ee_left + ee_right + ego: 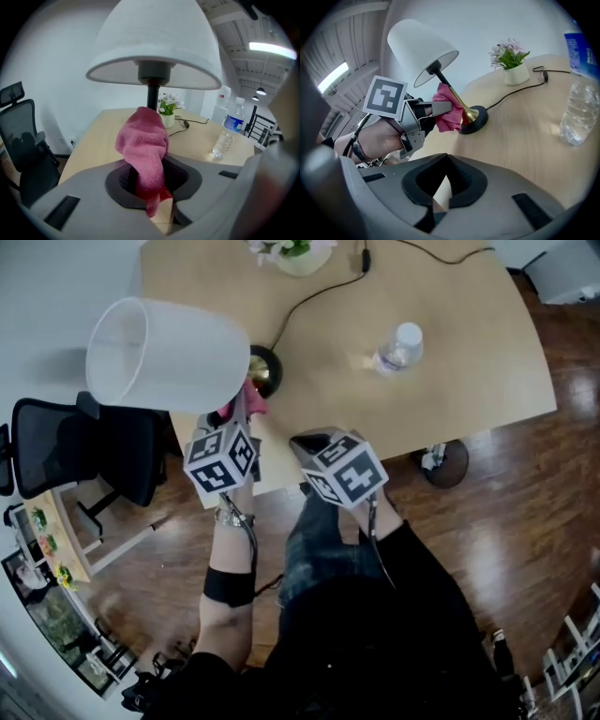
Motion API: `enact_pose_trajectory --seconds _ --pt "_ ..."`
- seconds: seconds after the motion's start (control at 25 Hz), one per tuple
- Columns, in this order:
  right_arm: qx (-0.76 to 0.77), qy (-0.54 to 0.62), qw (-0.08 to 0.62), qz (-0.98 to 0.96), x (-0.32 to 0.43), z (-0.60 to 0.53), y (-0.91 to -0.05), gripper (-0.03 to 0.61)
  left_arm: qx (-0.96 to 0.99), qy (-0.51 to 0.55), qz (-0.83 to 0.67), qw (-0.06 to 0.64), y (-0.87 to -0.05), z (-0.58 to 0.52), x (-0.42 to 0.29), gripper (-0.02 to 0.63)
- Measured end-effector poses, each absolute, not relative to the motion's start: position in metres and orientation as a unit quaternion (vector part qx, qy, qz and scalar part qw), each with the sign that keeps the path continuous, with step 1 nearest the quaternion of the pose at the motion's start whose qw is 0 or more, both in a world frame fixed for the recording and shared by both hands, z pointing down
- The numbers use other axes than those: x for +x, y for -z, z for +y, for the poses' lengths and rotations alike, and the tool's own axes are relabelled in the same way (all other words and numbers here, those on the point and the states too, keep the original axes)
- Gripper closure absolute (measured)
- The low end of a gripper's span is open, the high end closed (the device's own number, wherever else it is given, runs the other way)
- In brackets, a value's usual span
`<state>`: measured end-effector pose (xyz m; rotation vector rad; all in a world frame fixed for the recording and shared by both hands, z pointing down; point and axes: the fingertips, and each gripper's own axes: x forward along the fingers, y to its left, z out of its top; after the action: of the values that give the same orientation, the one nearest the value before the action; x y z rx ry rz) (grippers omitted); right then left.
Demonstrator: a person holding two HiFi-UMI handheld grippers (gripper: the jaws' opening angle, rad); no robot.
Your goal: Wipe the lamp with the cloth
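The lamp has a white shade (169, 354) (421, 47), a brass stem (459, 105) and a dark round base (265, 369) (473, 123), and it stands near the table's front left edge. A pink cloth (143, 150) (447, 115) (246, 404) hangs bunched from my left gripper (150, 180) (242, 418), which is shut on it. The cloth lies against the lower stem, just above the base and under the shade (154, 42). My right gripper (440, 194) (314, 442) is shut with nothing in it, low over the front edge to the right of the lamp.
On the wooden table (450, 381) a clear water bottle (398, 348) (581, 93) stands to the right, and a small flower pot (295, 251) (513, 63) at the back. A black cable (319, 296) runs to the lamp base. A black office chair (84, 451) stands left of the table.
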<state>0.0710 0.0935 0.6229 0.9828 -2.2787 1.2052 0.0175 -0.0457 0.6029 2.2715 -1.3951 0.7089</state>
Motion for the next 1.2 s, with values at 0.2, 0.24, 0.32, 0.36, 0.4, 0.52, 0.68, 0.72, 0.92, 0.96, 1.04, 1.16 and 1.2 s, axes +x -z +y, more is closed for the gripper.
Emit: enact_pose_trajectory --seconds 0.2,0.24,0.32,0.36,0.4,0.52,0.68,0.72,0.92,0.96,1.04,1.16,1.2 --pt "0.347 -0.436 0.196 -0.807 0.073 0.102 -0.629 0.574 0.802 -0.229 -0.532 0.145 -0.591 -0.059 0.017 0.526" --pt "0.345 -0.436 0.199 -0.807 0.073 0.104 -0.629 0.574 0.801 -0.222 -0.54 0.136 -0.586 -0.062 0.016 0.526" --pt "0.341 -0.434 0.202 -0.809 0.072 0.106 -0.629 0.574 0.799 -0.209 -0.55 0.124 -0.581 -0.067 0.014 0.525" --pt "0.339 -0.434 0.202 -0.81 0.071 0.107 -0.63 0.574 0.799 -0.204 -0.553 0.12 -0.581 -0.068 0.013 0.525" --pt "0.337 -0.433 0.203 -0.811 0.07 0.108 -0.631 0.574 0.799 -0.201 -0.554 0.118 -0.582 -0.068 0.013 0.525" --pt "0.33 -0.435 0.21 -0.811 0.068 0.11 -0.635 0.574 0.799 -0.209 -0.549 0.125 -0.592 -0.068 0.013 0.525" --pt "0.322 -0.439 0.214 -0.811 0.067 0.116 -0.639 0.574 0.8 -0.243 -0.525 0.16 -0.624 -0.066 0.017 0.525" --pt "0.321 -0.44 0.215 -0.811 0.068 0.117 -0.64 0.574 0.8 -0.253 -0.518 0.167 -0.632 -0.065 0.019 0.525" --pt "0.322 -0.446 0.218 -0.806 0.072 0.121 -0.644 0.574 0.792 -0.28 -0.506 0.195 -0.657 -0.059 0.02 0.523" --pt "0.322 -0.447 0.218 -0.805 0.072 0.121 -0.644 0.574 0.79 -0.283 -0.507 0.199 -0.661 -0.058 0.019 0.523" --pt "0.323 -0.447 0.218 -0.805 0.073 0.121 -0.645 0.574 0.785 -0.29 -0.506 0.208 -0.667 -0.054 0.019 0.523" --pt "0.322 -0.448 0.217 -0.805 0.072 0.12 -0.644 0.574 0.78 -0.3 -0.501 0.224 -0.672 -0.049 0.017 0.525" --pt "0.322 -0.448 0.216 -0.805 0.071 0.119 -0.643 0.574 0.78 -0.304 -0.498 0.227 -0.673 -0.049 0.017 0.525"
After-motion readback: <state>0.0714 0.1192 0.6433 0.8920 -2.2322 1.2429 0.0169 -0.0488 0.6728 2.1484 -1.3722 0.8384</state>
